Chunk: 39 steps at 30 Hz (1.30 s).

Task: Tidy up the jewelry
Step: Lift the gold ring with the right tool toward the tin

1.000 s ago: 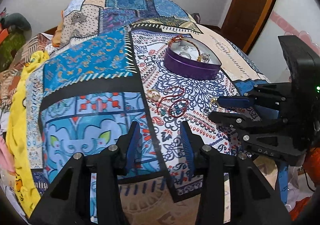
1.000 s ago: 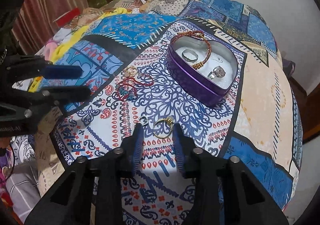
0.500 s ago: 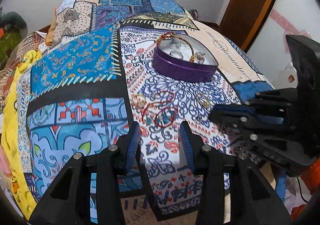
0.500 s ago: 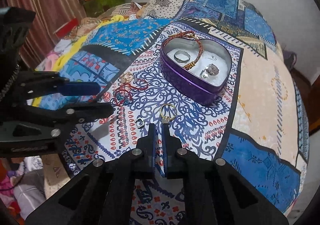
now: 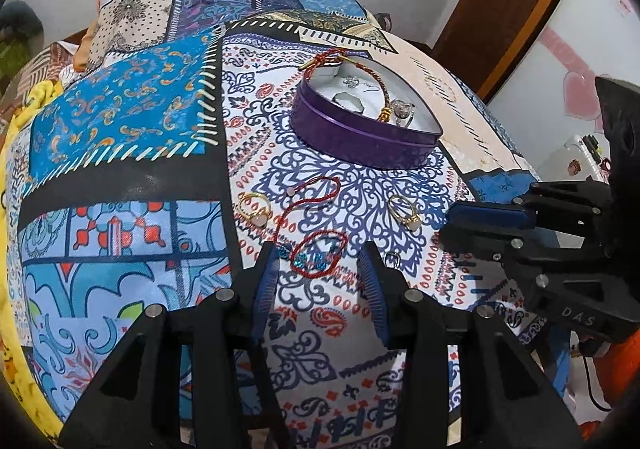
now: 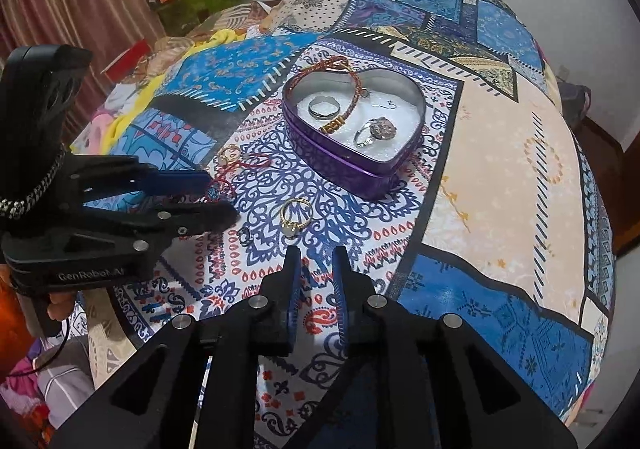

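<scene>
The landmark is the purple heart-shaped tin point(image 6: 362, 153), which stands open on the patchwork bedspread point(image 6: 500, 185) of the bed. All loose jewellery lies on the near side of this tin, between it and the two grippers.

The right gripper point(image 6: 316, 273) points at the gold ring with a pale stone point(image 6: 295, 215). This ring lies flat on the bedspread, just in front of the tin's near wall and just ahead of the right fingers point(image 6: 294, 269), a little toward their left side. Its band faces the tin and its stone faces the gripper. The right jaws are opening from a narrow gap, and nothing is between them. A small dark ring point(image 6: 245, 235) lies beside the gold ring, farther from the tin.

The left gripper point(image 5: 320, 273) is half open and holds nothing. The red cord bracelet with blue beads point(image 5: 318, 257) lies as a loop just beyond its tips, on the tin's near left side. A second gold ring point(image 5: 254, 207) is beside the bracelet's tail.

I judge that the right hand is nearer to the gold ring and should take it, reaching forward and down.

The tin already holds a silver band point(image 6: 324, 107), a ring with a large stone point(image 6: 376, 131), and a red and gold bracelet point(image 6: 348, 89) that hangs partly over the rim.
</scene>
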Motion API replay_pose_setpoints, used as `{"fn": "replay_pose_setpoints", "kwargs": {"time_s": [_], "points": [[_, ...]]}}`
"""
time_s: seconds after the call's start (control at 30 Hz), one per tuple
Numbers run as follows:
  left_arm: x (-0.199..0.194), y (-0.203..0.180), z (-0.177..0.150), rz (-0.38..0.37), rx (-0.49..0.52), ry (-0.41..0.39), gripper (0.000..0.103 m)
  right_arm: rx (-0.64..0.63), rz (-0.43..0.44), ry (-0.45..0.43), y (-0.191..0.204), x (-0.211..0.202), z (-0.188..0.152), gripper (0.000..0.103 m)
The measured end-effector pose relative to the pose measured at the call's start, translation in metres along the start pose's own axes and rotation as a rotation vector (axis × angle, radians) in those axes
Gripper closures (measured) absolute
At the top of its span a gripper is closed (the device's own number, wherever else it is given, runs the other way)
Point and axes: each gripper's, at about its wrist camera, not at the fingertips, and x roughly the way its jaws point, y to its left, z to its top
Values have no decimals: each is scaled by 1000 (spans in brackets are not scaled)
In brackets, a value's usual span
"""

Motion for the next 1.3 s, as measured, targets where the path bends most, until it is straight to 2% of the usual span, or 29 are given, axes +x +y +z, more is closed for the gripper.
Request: {"fn": "replay_pose_setpoints", "kwargs": {"time_s": [0.13,0.27,0.43,0.6,0.7,0.77,0.97,1.3], "points": [[3,-3,1,-9,1,-11,62,7,23,-1,1,2,3,81],[2,-4,-2,-13,-6,-35,62,2,21,-6,1,5,4,80],[0,0,-4,-24,-21,-39,78,-36,1,-8,7,10,8,80],[-2,7,-5,-43,-49,-37,86,-70,-18,-7,13,16,11,80],[-3,6,-6,-34,-46,-41,97,-77,-34,-9,15,19,12,81],[-4,4,-7,-22,-37,-44,97,-87,-45,-9,17,19,13,87],[-13,2,-2,-8,-34,-66,97,-57,-21,-26,13,13,11,87],[-50,-1,20,6,-31,-171,97,3,-48,-121,7,-17,17,87]]}}
